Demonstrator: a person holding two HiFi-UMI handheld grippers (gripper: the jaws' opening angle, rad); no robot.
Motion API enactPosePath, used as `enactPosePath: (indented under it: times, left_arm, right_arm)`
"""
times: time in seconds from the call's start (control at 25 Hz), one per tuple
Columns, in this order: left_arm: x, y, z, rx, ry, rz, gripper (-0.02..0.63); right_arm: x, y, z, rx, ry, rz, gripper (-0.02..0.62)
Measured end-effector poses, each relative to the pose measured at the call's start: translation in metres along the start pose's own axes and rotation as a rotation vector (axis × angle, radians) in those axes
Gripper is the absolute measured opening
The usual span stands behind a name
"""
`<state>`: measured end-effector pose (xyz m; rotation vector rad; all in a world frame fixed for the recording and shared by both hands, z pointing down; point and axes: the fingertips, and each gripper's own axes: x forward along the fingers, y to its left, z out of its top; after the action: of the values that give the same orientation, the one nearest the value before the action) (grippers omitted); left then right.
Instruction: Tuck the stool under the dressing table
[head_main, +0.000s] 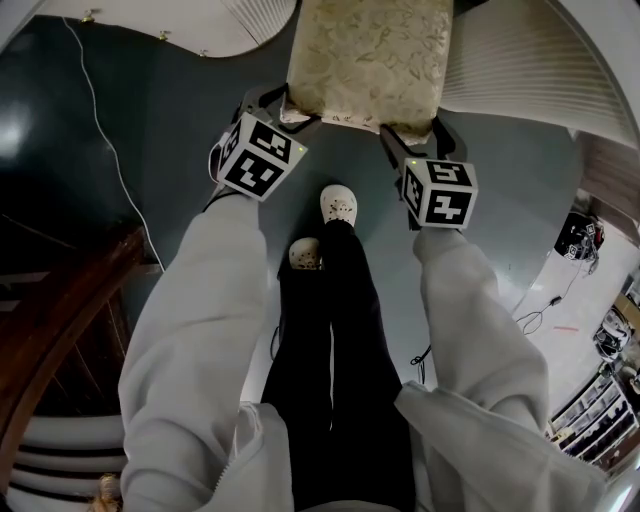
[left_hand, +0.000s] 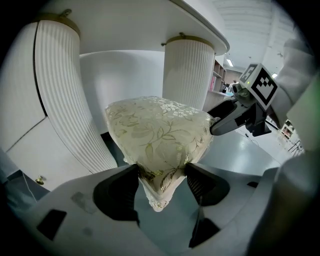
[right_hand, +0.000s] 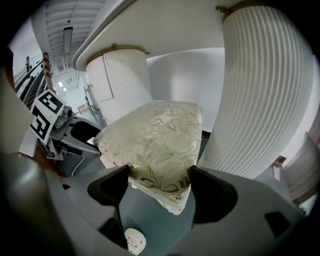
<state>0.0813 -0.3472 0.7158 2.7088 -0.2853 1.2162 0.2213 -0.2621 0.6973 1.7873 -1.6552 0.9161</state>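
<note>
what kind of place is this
Probably a furnished bedroom set or showroom: a white dressing table with fluted pedestals, a cream floral-upholstered stool at it, and a glossy dark grey floor.

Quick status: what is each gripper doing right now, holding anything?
Left gripper: jaws closed on a near corner of the stool.
Right gripper: jaws closed on the stool's other near corner.

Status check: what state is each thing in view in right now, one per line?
dressing table: standing, gap beneath it open.
stool: upright, seat at that gap, both near corners gripped.
left tool: shut on the stool's near left corner.
right tool: shut on the stool's near right corner.
</note>
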Motion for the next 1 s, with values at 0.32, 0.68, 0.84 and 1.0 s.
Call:
enactPosePath:
  times: [0.32,0.68,0.84,1.0]
  left_arm:
    - [0.004,0.005,0.002,-0.005,-0.092,0.021,0.305]
    - [0.01,0.019,0.015,-0.012,-0.158,0.038,0.302]
    - [0.021,0.041,0.033,-0.006,-0.154,0.033,0.299]
    - [0.029,0.043,0.027,0.007,-0.167,0.053,0.299]
  right_arm:
    - [0.008,-0.003,0.001,0.001,-0.068,-0.008,0.443]
    - [0.018,-0.011,0.015,0.003,-0.144,-0.01,0.442]
    - [0.033,-0.024,0.037,0.009,-0.141,-0.008,0.44]
    - [0.037,-0.025,0.033,0.0,-0.174,-0.026,0.44]
